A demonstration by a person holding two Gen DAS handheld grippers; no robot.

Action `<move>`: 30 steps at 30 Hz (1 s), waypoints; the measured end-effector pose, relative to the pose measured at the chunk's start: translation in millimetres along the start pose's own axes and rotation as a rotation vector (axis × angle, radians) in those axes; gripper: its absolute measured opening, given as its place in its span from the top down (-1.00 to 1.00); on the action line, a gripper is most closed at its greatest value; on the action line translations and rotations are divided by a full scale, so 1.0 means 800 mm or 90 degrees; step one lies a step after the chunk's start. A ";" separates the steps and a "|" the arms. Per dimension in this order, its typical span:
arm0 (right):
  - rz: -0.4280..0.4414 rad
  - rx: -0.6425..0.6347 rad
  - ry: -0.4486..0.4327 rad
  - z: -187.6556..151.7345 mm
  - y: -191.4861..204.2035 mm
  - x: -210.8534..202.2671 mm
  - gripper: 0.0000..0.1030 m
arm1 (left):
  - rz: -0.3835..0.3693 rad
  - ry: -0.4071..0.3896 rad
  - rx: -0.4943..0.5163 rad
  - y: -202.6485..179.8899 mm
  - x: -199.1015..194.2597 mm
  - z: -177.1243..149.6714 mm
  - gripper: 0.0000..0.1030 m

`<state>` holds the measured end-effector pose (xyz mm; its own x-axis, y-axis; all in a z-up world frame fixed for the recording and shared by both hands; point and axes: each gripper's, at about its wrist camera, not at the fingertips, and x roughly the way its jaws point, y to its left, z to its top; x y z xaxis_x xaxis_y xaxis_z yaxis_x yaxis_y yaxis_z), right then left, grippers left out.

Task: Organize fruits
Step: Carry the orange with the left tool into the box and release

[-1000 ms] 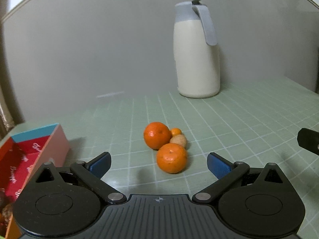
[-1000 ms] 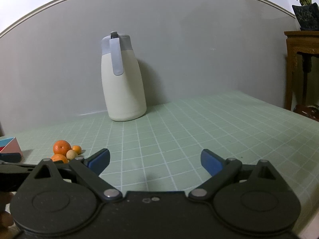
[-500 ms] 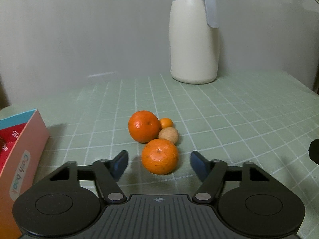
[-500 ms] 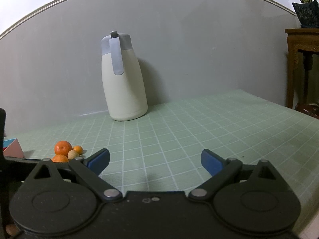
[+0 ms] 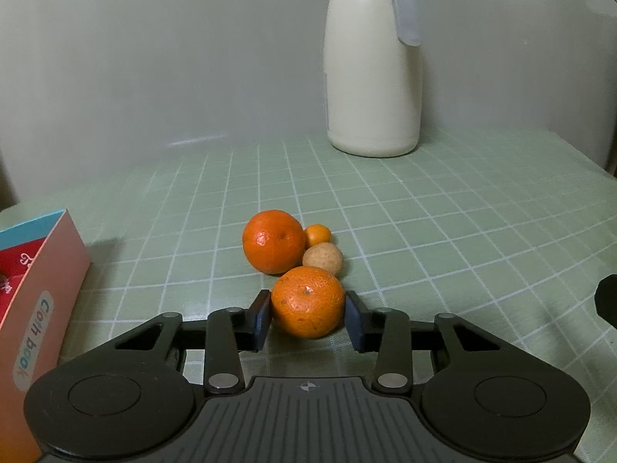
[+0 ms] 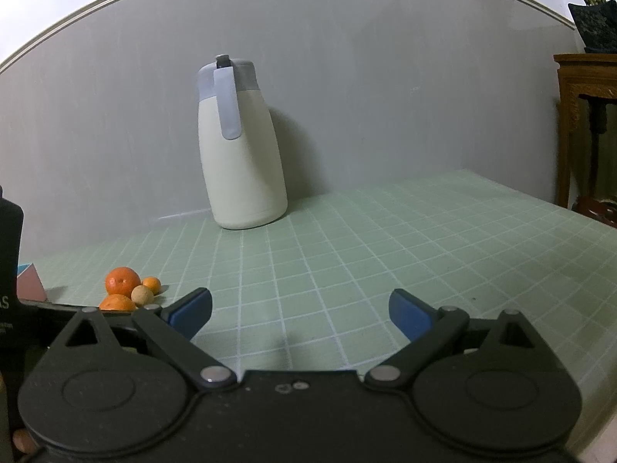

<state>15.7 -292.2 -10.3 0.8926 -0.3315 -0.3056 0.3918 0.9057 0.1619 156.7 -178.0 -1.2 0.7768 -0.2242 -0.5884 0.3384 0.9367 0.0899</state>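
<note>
Left tool (image 5: 307,318): pads set against both flanks of the near orange (image 5: 307,301), apparently clamped on it at its widest girth; fruit resting on the surface (image 5: 443,231), no lift evident. Right tool (image 6: 300,310): fingers spread wide, nothing between them, parked well to the right of the near orange over bare surface. Near orange: round, firm but yielding skin, light, likely to roll or squirt out if pinched off-centre; hold across the middle judged soundest, moderate pressure to spare the peel. Directly behind the near orange, touching or nearly so: far orange (image 5: 274,241) to the left rear, tan round fruit (image 5: 322,257) to the right rear, small kumquat-like fruit (image 5: 318,234) beyond that; cluster tight, so a straight upward lift judged safer than a drag, which could scatter the rest. Left of the near orange, apart from it: pink box (image 5: 46,281) with blue rim and red lining, open top, wall edge facing the fruit; probable destination, not certain. Far behind the near orange, against the wall: cream jug (image 5: 372,77) with grey handle, upright, well clear. Open room between near orange and box; surface edge visible only far to the right in the right wrist view.
</note>
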 end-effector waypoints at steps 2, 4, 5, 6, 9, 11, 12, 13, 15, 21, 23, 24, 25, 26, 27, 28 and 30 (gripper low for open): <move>0.002 -0.001 0.000 0.000 0.001 0.000 -0.91 | -0.003 -0.001 0.000 0.001 -0.001 -0.001 0.22; 0.003 -0.003 0.001 -0.001 0.001 0.000 -0.91 | -0.004 -0.003 -0.001 0.002 -0.002 -0.001 0.22; 0.002 -0.003 0.001 -0.001 0.001 0.000 -0.91 | -0.004 -0.006 -0.001 0.003 -0.003 -0.001 0.22; 0.002 -0.003 0.002 -0.001 0.001 0.000 -0.91 | -0.004 -0.008 -0.001 0.003 -0.004 -0.001 0.22; 0.004 -0.004 0.003 -0.001 0.001 0.000 -0.91 | -0.004 -0.017 -0.001 0.004 -0.007 -0.003 0.22; 0.006 -0.006 0.003 -0.001 0.002 0.000 -0.91 | -0.005 -0.024 0.001 0.005 -0.011 -0.004 0.22; 0.007 -0.007 0.002 -0.001 0.003 0.000 -0.91 | -0.003 -0.029 0.003 0.005 -0.013 -0.004 0.22; 0.007 -0.008 0.002 -0.001 0.004 0.000 -0.91 | -0.002 -0.036 0.005 0.006 -0.016 -0.004 0.22; 0.009 -0.010 0.002 -0.001 0.005 0.000 -0.91 | 0.002 -0.048 0.006 0.008 -0.022 -0.004 0.22; 0.020 -0.014 0.001 -0.001 0.014 -0.003 -0.91 | 0.026 -0.082 0.007 0.022 -0.045 -0.005 0.22; 0.027 -0.018 0.002 -0.001 0.020 -0.003 -0.91 | 0.044 -0.096 0.009 0.028 -0.055 -0.007 0.22; 0.030 -0.021 0.002 -0.001 0.024 -0.003 -0.91 | 0.053 -0.104 0.010 0.032 -0.060 -0.008 0.22; 0.033 -0.023 0.002 -0.001 0.027 -0.003 -0.91 | 0.062 -0.111 0.010 0.036 -0.065 -0.008 0.22; 0.037 -0.025 0.002 -0.001 0.031 -0.003 -0.91 | 0.071 -0.118 0.008 0.042 -0.071 -0.009 0.22; 0.042 -0.027 0.002 -0.001 0.035 -0.004 -0.91 | 0.081 -0.124 0.004 0.049 -0.076 -0.010 0.22; 0.046 -0.028 0.001 -0.001 0.040 -0.003 -0.91 | 0.091 -0.129 -0.002 0.055 -0.081 -0.011 0.22; 0.056 -0.033 0.002 -0.001 0.049 -0.003 -0.91 | 0.116 -0.139 -0.012 0.071 -0.091 -0.012 0.22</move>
<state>28.8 -255.8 -4.1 0.9223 -0.2493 -0.2954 0.2998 0.9437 0.1396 114.4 -105.7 39.1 0.9206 -0.1030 -0.3767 0.1750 0.9711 0.1621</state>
